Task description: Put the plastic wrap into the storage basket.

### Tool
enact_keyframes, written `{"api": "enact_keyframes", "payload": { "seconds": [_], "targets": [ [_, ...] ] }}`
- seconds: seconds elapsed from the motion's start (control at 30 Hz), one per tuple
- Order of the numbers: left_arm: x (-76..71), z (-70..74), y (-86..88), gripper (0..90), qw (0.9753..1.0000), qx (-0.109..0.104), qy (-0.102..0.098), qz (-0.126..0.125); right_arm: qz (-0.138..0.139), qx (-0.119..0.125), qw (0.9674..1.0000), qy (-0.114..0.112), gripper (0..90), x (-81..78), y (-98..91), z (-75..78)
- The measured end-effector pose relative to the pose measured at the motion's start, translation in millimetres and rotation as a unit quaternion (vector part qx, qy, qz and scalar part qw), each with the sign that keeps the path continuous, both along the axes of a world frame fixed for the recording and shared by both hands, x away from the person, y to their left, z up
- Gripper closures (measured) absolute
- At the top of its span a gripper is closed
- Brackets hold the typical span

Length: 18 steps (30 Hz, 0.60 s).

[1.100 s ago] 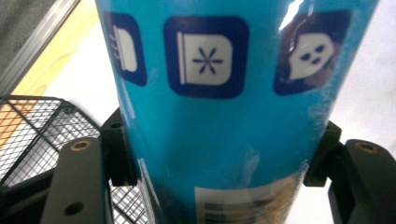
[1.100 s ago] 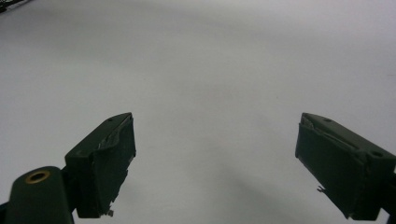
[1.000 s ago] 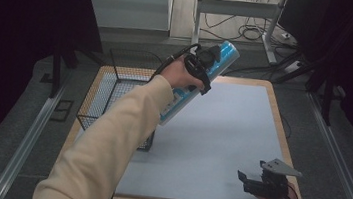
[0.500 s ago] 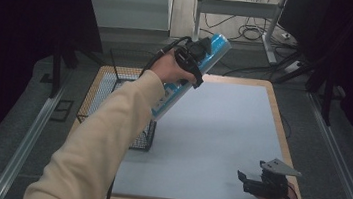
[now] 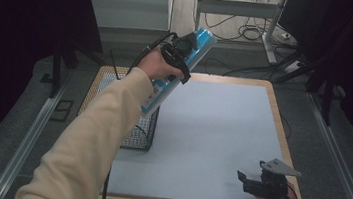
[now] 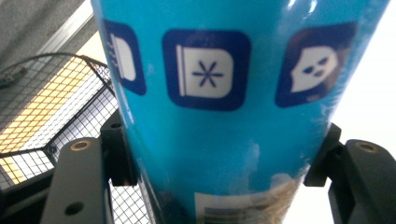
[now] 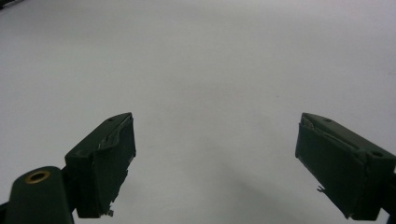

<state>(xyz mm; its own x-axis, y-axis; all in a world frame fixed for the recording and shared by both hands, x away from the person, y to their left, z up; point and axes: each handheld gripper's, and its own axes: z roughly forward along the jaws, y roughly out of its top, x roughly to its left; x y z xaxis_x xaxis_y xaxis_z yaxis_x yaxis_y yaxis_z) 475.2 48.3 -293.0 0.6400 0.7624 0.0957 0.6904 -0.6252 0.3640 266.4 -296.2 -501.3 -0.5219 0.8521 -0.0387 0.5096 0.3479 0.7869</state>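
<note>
And there's the blue pack (image 5: 180, 70), a long, slim package up in the upper middle of the high view, tilted so its top end leans toward the upper right and its lower end drops toward the wire basket (image 5: 131, 124). It's clear of the table, held in the air above the basket's right edge. Up close in the left gripper view, the blue pack (image 6: 224, 116) runs right up the centre, three dark blue square icons across it and a pale label strip at the bottom.

The left gripper (image 5: 176, 59) has it clamped: both black jaws press against the pack's sides, one on each flank, and the person's left hand (image 5: 155, 67) wraps the gripper body, cream sleeve (image 5: 94, 140) running down to the lower left. Black cable loops off the top of it.

Over in the lower right of the high view, the right gripper (image 5: 248, 180) sits low over the white table mat (image 5: 211, 133), near the front edge. Its jaws stand wide apart, nothing between them; in the right gripper view the right gripper (image 7: 215, 163) has only bare mat between its jaws.

The basket, black mesh, sits at the left side of the wooden table (image 5: 281, 136), beside the mat.
</note>
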Motion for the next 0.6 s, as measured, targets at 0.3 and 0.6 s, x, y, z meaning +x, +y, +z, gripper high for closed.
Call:
{"api": "enact_keyframes", "payload": {
  "seconds": [0.3, 0.6],
  "targets": [
    [5.7, -12.3, 20.2, 31.6, 0.9998, 0.001, 0.006, 0.02, 0.0, 0.0, 1.0, -0.001, 12.4, 0.3, 0.3, -0.7],
    [7.4, -19.8, 39.7, 31.6, 0.9992, 0.001, 0.009, 0.038, 0.0, -0.002, 1.0, 0.0, 12.4, 0.0, 0.9, -0.8]
  ]
}}
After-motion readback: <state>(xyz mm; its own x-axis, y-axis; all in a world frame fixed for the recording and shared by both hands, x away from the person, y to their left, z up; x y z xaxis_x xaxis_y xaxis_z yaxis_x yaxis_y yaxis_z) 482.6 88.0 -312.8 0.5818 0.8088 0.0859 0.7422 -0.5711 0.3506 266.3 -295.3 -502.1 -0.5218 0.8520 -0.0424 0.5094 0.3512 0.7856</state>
